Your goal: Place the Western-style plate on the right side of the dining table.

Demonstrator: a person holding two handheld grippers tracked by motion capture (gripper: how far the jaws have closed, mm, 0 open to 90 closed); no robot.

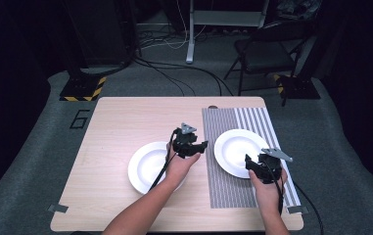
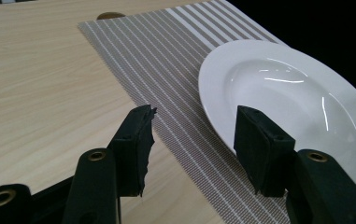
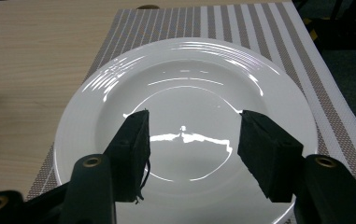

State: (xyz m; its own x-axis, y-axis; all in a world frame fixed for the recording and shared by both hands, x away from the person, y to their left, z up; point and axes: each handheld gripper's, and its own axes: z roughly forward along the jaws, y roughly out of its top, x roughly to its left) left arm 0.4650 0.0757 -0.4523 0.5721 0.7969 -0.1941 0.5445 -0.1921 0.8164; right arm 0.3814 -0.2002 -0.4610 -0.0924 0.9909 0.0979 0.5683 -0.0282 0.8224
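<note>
Two white deep plates lie on a wooden table (image 1: 115, 122). The left plate (image 1: 147, 166) rests on bare wood. The right plate (image 1: 238, 149) (image 2: 297, 93) (image 3: 189, 70) sits on a grey striped placemat (image 1: 228, 191) (image 2: 166, 60) (image 3: 203, 23). My left gripper (image 1: 201, 145) (image 2: 194, 135) hovers between the plates, by the left plate's right rim, and points at the placemat's edge. It is open with nothing between its pads. My right gripper (image 1: 248, 164) (image 3: 192, 140) hangs over the right plate's near rim, open and empty, aimed across the plate's well.
Beyond the far table edge stand a black folding chair (image 1: 265, 54), a white stand leg (image 1: 190, 34) and loose cables (image 1: 174, 73) on the floor. Yellow-black striped bases (image 1: 81, 90) sit at the back left and right. A small brown disc (image 2: 110, 15) lies at the placemat's far corner.
</note>
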